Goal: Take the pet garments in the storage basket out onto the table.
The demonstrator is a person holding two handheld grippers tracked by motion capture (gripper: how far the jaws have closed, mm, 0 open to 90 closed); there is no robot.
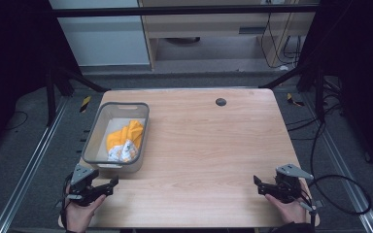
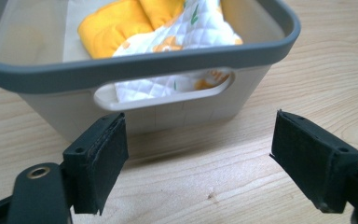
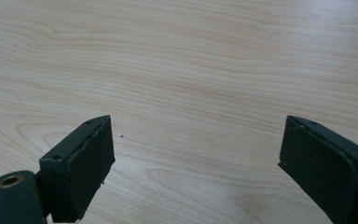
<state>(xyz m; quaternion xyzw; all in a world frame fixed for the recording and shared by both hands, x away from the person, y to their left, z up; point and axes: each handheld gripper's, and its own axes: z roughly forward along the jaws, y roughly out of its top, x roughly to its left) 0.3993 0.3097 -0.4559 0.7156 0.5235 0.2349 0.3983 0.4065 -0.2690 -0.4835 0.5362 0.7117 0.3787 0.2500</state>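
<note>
Both grippers are black: the left gripper (image 1: 108, 186) and right gripper (image 1: 258, 185) each carry a grey three-cornered plate on top, flat rubbery pads (image 2: 103, 161) with small screw holes, and a black trailing cable (image 1: 342, 194).

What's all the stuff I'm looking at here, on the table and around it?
basket: one, grey rim with pale walls and a handle slot, left part of the table, just ahead of the left claw.
cloth: one, orange and white quilted, bunched up inside the basket.
table: one, light wood, centre of the high view.
round hole cover: one, dark, near the table's far edge.
cables: several, black, on the floor to the right.
left claw: one, black, open, near left corner, nothing between its jaws.
right claw: one, black, open, near right corner, over bare wood.
</note>
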